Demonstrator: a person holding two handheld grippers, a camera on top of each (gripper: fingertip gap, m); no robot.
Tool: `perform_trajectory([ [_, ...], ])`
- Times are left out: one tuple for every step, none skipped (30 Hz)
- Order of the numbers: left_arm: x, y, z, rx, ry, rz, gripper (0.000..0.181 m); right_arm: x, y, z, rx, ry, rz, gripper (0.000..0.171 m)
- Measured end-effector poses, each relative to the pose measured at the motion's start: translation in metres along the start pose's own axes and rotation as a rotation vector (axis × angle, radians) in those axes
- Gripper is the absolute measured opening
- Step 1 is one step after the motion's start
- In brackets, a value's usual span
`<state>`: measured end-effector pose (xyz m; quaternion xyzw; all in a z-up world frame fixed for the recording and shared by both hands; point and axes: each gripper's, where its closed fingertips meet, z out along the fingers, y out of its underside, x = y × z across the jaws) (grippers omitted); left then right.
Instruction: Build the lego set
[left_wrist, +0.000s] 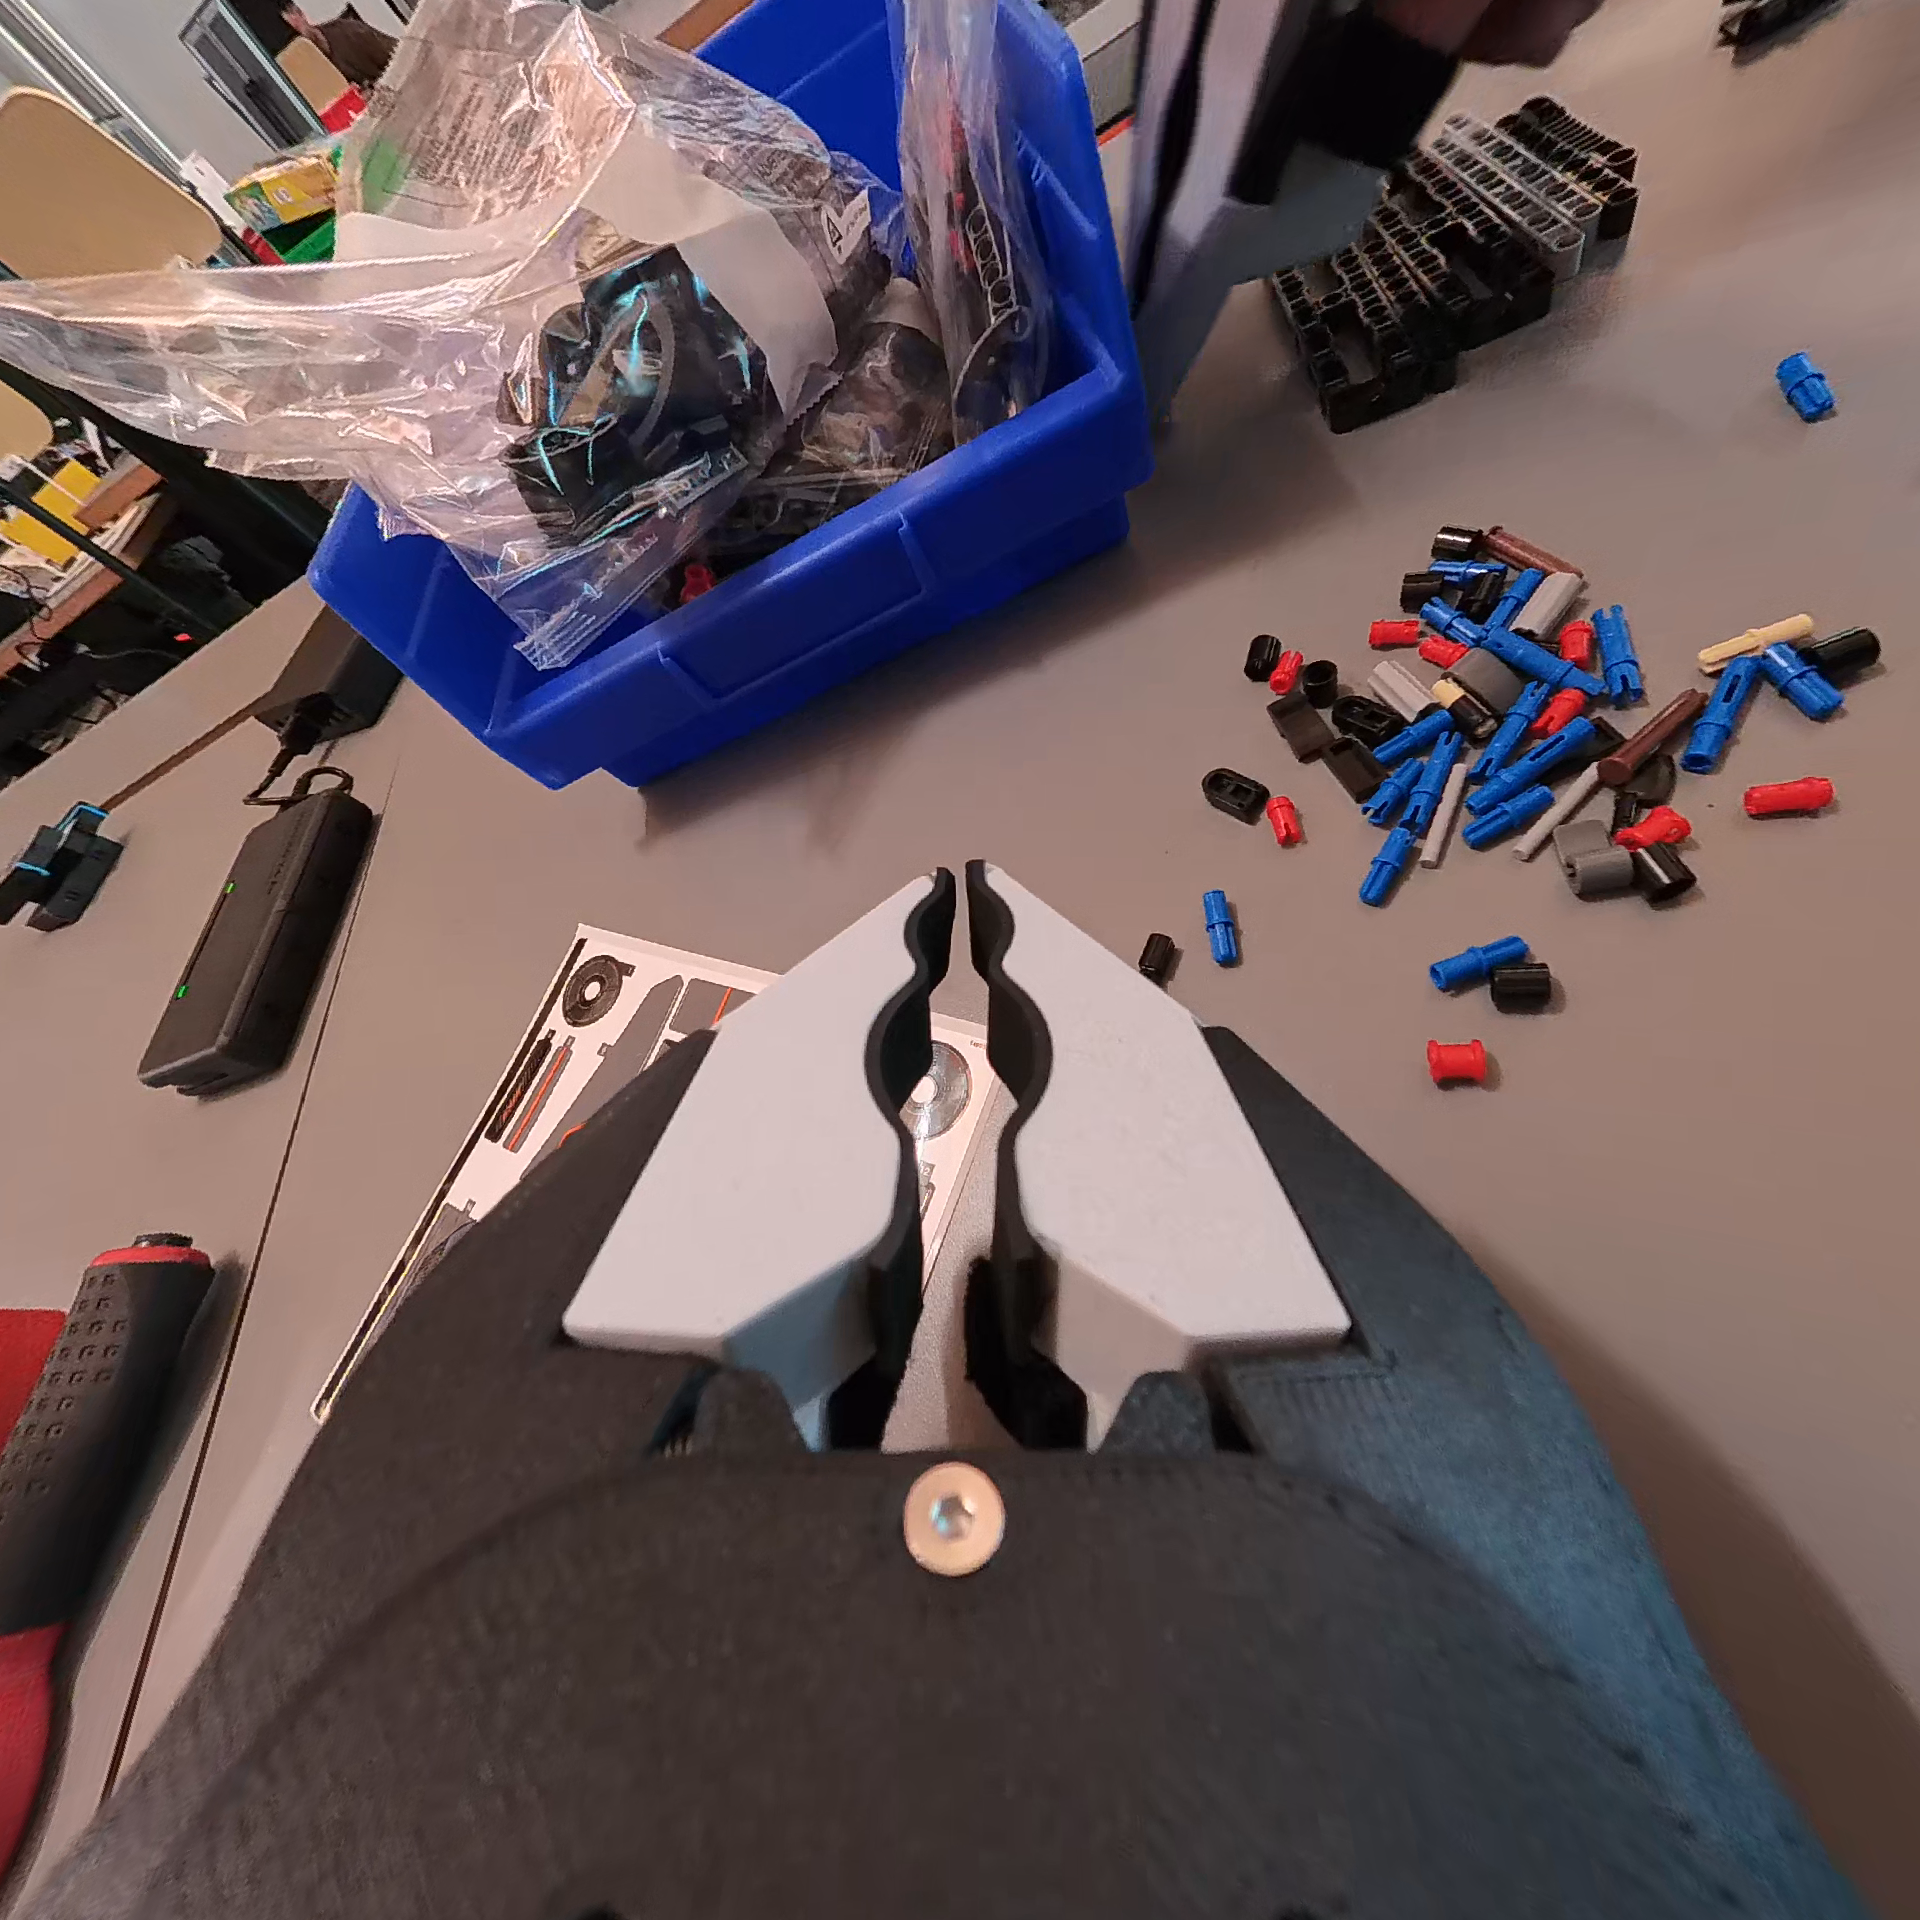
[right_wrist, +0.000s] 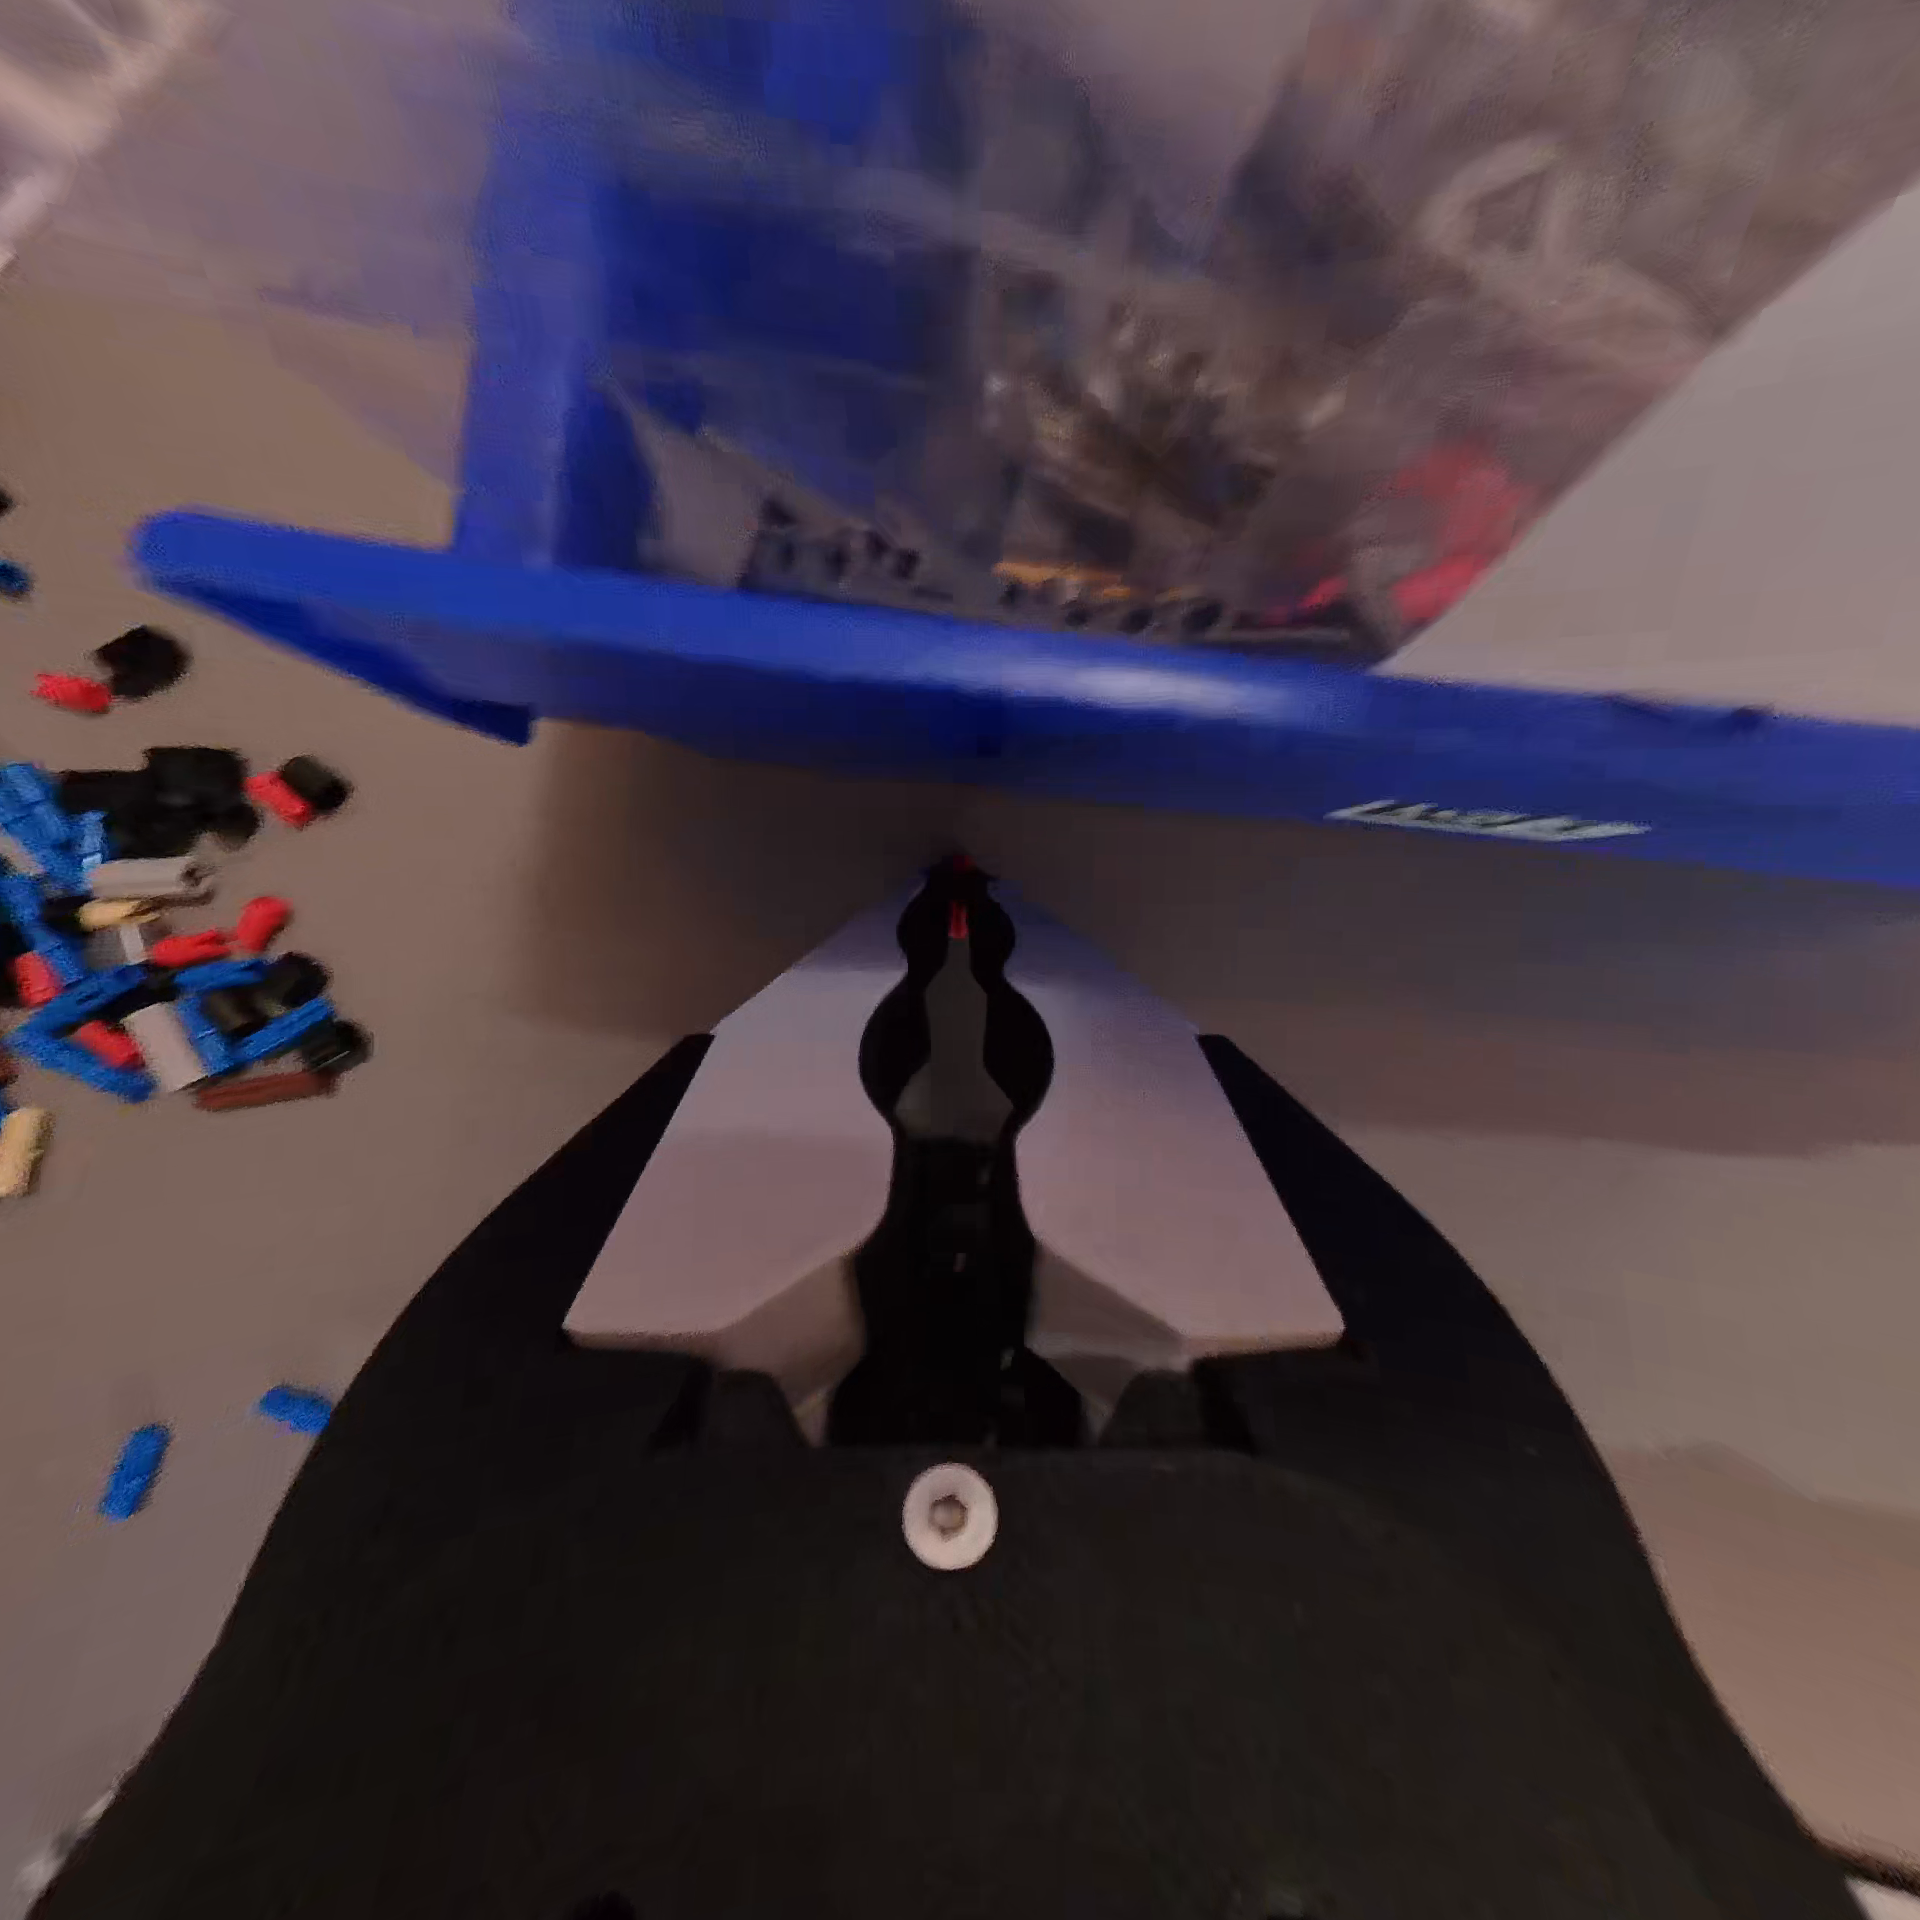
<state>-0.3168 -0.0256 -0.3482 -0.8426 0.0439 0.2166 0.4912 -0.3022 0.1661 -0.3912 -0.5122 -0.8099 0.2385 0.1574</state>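
In the left wrist view our left gripper (left_wrist: 958, 883) hovers with fingers almost together, empty; loose lego pins (left_wrist: 1538, 717) lie right of them. In the blurred right wrist view, our right gripper (right_wrist: 958, 894) seems clamped on a small red pin (right_wrist: 957, 916); bumping the blue bin (right_wrist: 1039, 707) ahead could knock it loose.

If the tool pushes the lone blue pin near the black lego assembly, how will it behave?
The lone blue pin looks round-bodied, so it probably rolls on the smooth grey table. It seems tiny and light, likely skidding at a nudge. It appears to be stiff plastic, so it is unlikely to bend.
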Motion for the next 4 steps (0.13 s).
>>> perform_trajectory([
  [0.0, 0.0, 0.0, 0.002, 0.002, -0.002, 0.0, -0.009, 0.002, -0.003, -0.001, -0.013, -0.001, 0.0],
  [0.001, -0.001, -0.001, 0.005, 0.005, -0.004, 0.0, -0.021, 0.003, -0.007, 0.008, -0.034, -0.007, 0.0],
  [0.001, -0.002, -0.002, 0.009, 0.009, -0.003, 0.0, -0.033, 0.005, -0.01, 0.003, -0.05, -0.013, 0.0],
  [0.002, -0.002, -0.002, 0.011, 0.014, -0.007, 0.0, -0.046, 0.007, -0.015, 0.001, -0.072, -0.017, 0.0],
])
